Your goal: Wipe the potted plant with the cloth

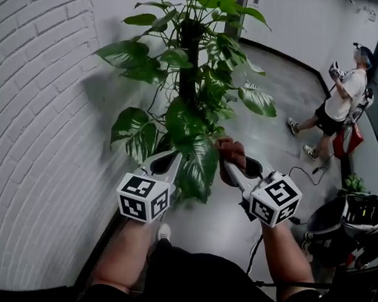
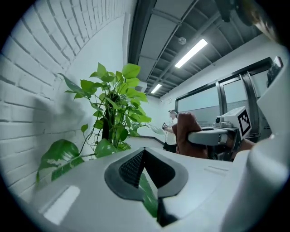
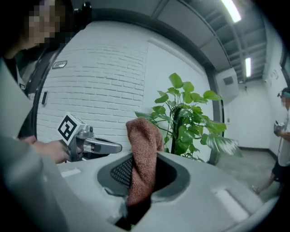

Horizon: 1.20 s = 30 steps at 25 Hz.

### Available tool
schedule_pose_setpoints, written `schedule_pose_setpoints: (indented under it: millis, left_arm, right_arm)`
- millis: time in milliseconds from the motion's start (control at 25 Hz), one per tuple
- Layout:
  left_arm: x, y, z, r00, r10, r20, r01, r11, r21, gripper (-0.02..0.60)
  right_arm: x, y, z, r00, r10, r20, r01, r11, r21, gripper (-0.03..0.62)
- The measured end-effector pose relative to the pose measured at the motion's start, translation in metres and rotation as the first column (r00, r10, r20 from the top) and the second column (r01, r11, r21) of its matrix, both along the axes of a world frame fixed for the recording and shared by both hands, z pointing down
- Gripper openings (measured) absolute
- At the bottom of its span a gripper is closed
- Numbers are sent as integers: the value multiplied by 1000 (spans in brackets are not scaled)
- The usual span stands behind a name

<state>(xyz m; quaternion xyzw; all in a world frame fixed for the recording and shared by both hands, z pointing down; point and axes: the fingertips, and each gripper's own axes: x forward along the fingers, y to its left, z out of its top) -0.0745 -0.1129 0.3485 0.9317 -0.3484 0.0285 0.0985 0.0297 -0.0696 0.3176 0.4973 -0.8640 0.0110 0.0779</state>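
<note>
The potted plant (image 1: 192, 73) stands on the floor (image 1: 273, 141), hard against the white brick wall (image 1: 42, 111) that shuts off the whole left side. Its pot is hidden under the foliage. A dark centre pole (image 1: 189, 54) rises through the leaves.

The left claw (image 1: 169, 159) reaches in from below. Its jaws are pressed together on a large drooping leaf (image 1: 198, 166), biting at the leaf's left edge; in the left gripper view the green blade runs down between the dark pads. The right claw (image 1: 230, 168) is clamped on the brown cloth (image 1: 231, 150), which stands up out of the jaws in a bunched fold. The cloth sits just beside the right edge of the same leaf. Whether it touches the leaf cannot be told.

Right of the plant the grey floor lies open, running back along the curved far wall. A person (image 1: 339, 100) stands on it, well apart from the plant. Dark bags (image 1: 353, 224) sit at the right edge of the floor, near the right forearm.
</note>
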Motion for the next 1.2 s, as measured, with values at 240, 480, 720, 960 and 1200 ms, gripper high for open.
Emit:
schedule_pose_setpoints:
  millis: [240,480,720,960,1200]
  left_arm:
    - [13,64,30,998,-59,19,60,995,-75,9]
    - [18,119,36,998,-47,51,52,993,-102,9]
    - [17,147,48,997,-27,75,37,989,-141,9]
    - [8,173,50,998,24,56,-15,988,-154,9]
    - [-30,196,55,997,36,66,-25,986,-167,9]
  right_arm:
    - [25,64,28,997,-9,70,14,998,-62,64]
    - [34,113,50,990,-3,138,20,993,-117,64]
    - [41,148,75,983,45,177,-14,984,-176,64]
    - [27,182,83,977,84,196,-47,981,-189,64]
    - [-10,221,95,975,120,184,-80,974,-212,64]
